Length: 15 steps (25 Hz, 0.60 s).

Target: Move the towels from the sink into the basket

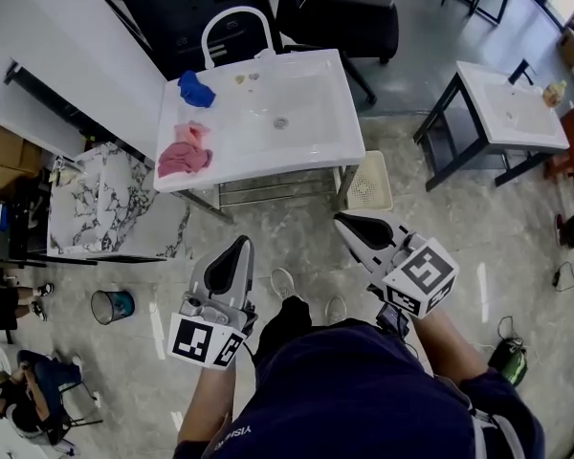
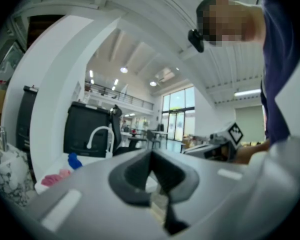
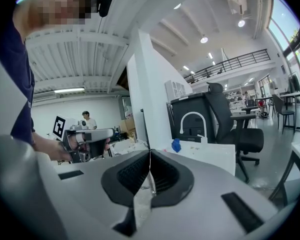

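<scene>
Shiny floor, white sink (image 1: 316,142) upper centre of head view. Blue towel (image 1: 196,89) and pink towels (image 1: 184,158) on sink's left ledge; basket (image 1: 369,182) at lower right. Cloth likely soft, light, limp: pinch raised fold. Left gripper (image 1: 239,245) and right gripper (image 1: 342,221) pressed together, empty.

The person wears a dark navy short-sleeved shirt (image 1: 364,395) with small white lettering at its lower left edge. The grey plastic left gripper (image 1: 236,251) and the matching right gripper (image 1: 351,225) have black ribbed jaw pads. Each carries a white cube printed with black square markers, at lower left (image 1: 208,340) and centre right (image 1: 422,275).
</scene>
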Each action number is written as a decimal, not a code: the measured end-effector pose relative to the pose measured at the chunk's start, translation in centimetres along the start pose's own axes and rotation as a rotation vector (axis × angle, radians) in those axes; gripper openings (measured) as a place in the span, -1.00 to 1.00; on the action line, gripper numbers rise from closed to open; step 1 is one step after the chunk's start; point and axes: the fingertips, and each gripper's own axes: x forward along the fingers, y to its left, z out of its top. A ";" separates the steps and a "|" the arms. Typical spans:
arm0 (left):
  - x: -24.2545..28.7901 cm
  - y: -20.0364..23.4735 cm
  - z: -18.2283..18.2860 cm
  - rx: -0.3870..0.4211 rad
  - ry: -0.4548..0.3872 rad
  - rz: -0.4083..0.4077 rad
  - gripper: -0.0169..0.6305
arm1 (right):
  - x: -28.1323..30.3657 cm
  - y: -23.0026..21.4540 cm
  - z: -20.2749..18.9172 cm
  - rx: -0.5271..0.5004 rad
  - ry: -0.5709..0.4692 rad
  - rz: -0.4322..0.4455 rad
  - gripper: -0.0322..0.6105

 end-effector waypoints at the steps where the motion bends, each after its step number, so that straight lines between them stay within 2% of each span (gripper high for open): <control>1: 0.2 1.0 0.0 -0.003 0.001 -0.002 -0.94 | 0.9 -0.1 0.2 0.000 0.002 -0.002 -0.87; 15: 3.0 13.9 0.9 -0.012 -0.001 -0.038 -0.94 | 13.8 -0.9 3.7 -0.030 0.035 -0.031 -0.87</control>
